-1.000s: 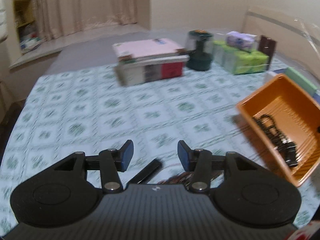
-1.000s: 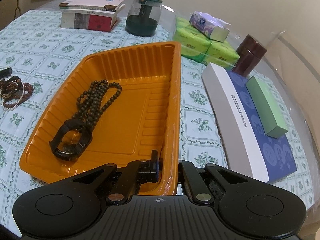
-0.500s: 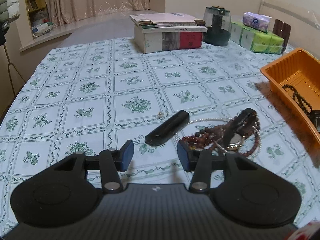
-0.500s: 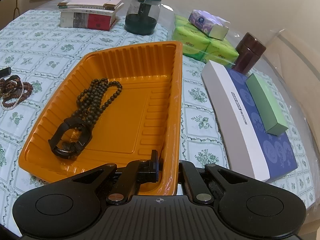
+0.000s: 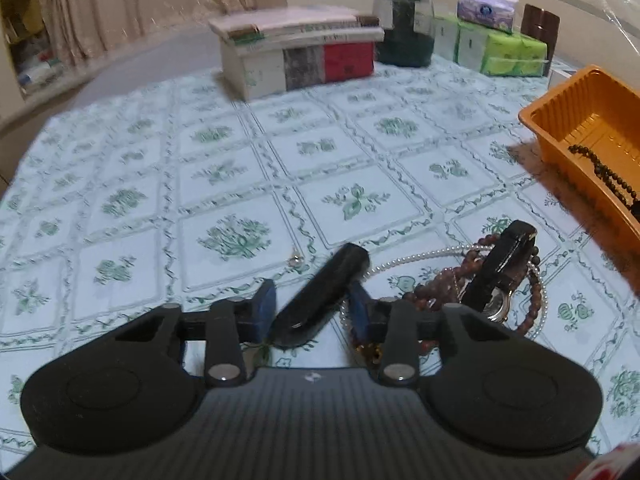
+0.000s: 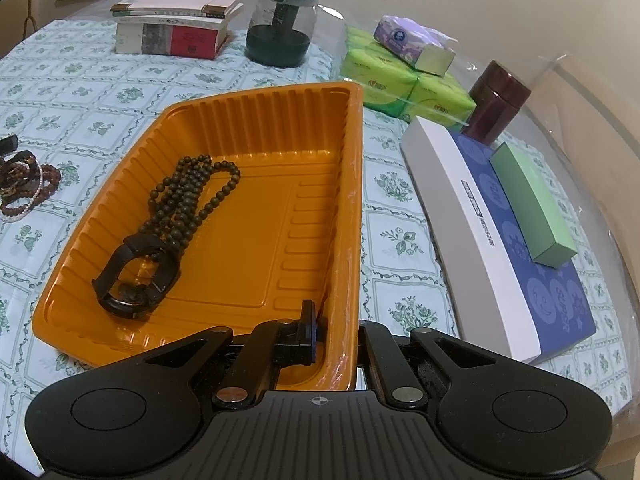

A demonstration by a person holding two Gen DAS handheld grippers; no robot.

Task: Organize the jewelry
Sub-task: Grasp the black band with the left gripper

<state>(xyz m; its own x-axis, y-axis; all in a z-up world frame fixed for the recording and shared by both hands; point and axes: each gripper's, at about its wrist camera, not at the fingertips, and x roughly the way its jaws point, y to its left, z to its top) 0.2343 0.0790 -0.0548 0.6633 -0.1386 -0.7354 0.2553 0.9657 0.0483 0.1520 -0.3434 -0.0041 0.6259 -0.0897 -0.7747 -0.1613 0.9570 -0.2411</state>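
Now, black watch strap [image 5: 320, 292] between left gripper [image 5: 310, 306] jaws (just been closing), right gripper [image 6: 336, 340] clamping orange tray [image 6: 352, 208] rim.

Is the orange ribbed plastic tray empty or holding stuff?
Holding stuff: the orange ribbed plastic tray contains a dark bead necklace and black wristwatch.

We see the right gripper [image 6: 336, 336] clamped on the near right wall of the orange tray [image 6: 352, 200]. Inside the tray: a dark bead necklace [image 6: 192, 196] and a black watch [image 6: 136, 276], touching. More beads [image 6: 24, 188] lie on the tablecloth [image 6: 100, 92] at left.
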